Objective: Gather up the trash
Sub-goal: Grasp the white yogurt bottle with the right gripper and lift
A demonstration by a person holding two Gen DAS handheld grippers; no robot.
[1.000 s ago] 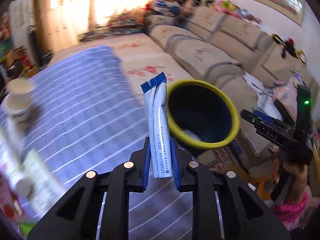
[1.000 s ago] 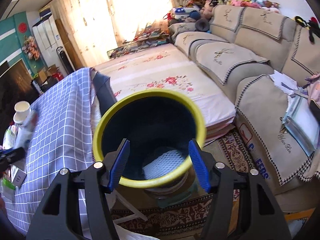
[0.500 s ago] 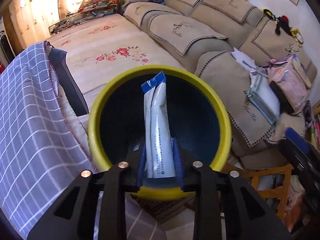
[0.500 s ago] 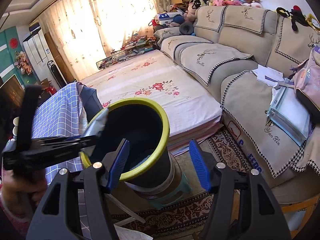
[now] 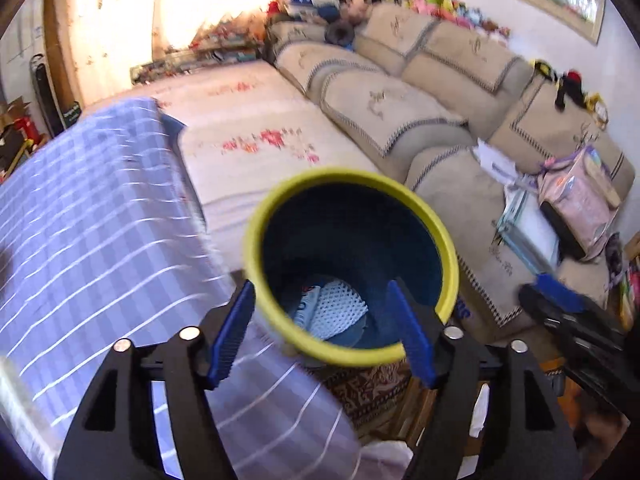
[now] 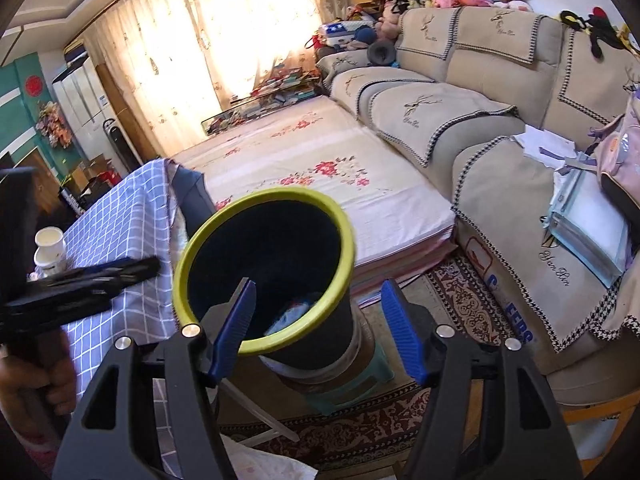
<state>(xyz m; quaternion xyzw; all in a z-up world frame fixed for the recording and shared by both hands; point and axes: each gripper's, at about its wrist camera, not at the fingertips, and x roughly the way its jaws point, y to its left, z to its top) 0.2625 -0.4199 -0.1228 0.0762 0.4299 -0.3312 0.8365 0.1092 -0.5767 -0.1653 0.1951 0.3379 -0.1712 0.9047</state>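
Note:
A dark bin with a yellow-green rim (image 5: 450,264) stands beside the table; it also shows in the right wrist view (image 6: 182,268). Pale mesh-patterned trash (image 5: 338,312) and a blue and white wrapper (image 5: 306,306) lie at its bottom. My left gripper (image 5: 322,330) is open and empty just above the bin's near rim. My right gripper (image 6: 320,328) is open and empty, just short of the bin. The left gripper's black body (image 6: 80,284) shows at the left of the right wrist view.
A table with a blue checked cloth (image 5: 92,240) is left of the bin, with stacked paper cups (image 6: 50,250) on it. A floral mattress (image 6: 320,184), a beige sofa (image 6: 480,112) and a patterned rug (image 6: 460,300) surround the bin. The bin stands on a green stool (image 6: 360,390).
My left gripper carried the white sachet over the bin, opened and let it go. It has since drawn back a little. My right gripper stayed open.

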